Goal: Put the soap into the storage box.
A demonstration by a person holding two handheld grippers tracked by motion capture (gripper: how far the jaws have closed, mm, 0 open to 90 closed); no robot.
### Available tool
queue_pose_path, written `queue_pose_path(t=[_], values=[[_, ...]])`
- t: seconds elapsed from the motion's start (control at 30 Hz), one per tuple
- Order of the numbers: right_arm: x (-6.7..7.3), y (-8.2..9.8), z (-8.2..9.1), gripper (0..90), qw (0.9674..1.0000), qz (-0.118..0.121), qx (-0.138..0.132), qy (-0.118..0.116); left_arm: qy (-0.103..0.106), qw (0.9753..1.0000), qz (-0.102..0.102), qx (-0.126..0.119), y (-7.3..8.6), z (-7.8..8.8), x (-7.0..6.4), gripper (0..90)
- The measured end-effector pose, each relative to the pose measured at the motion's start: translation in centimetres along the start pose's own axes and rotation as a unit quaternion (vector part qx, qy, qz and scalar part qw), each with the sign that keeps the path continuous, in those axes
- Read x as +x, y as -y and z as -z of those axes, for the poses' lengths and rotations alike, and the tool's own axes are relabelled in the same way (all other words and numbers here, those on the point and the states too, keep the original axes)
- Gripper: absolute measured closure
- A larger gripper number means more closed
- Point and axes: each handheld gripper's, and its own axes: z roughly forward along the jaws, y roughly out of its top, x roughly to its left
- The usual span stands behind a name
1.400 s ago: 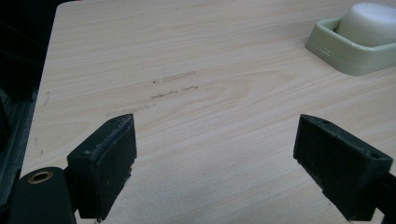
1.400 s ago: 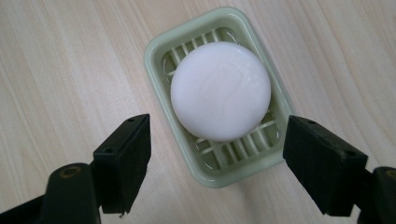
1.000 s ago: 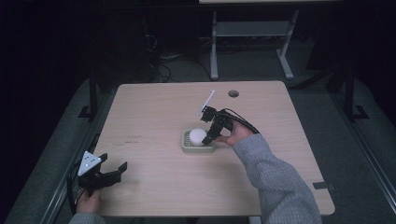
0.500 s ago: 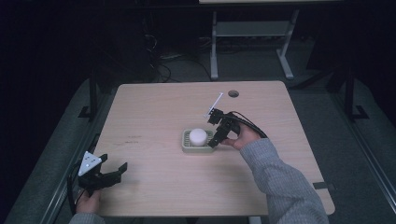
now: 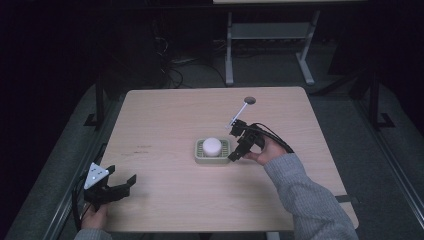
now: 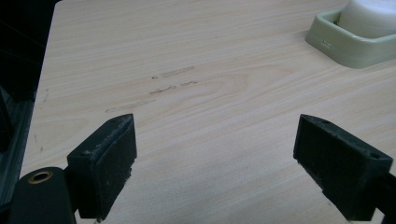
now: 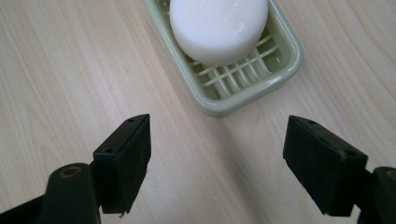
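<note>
At the lower left of the high view, your left gripper (image 5: 120,185) rests near the tabletop (image 5: 165,120) edge, jaws spread wide with nothing between them. In its own view the bare wood carries a few faint scuff marks (image 6: 159,88) left of centre, and the dish corner sits at the upper right. Centre frame, the green soap dish (image 5: 213,158) holds the round white soap (image 5: 212,146). Just right of the dish, your right gripper (image 5: 235,150) points down at it, jaws apart and empty. No readable writing or brand shows on the dish or the soap.
</note>
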Motion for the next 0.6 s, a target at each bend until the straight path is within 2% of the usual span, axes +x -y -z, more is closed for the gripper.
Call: queue_pose_path(t=[0.6], values=[[-0.5,3.4,0.2,22.6,0.9997,-0.024,-0.007,0.0,0.001,1.0,-0.001,0.003,0.1,-0.1,-0.1,12.9]])
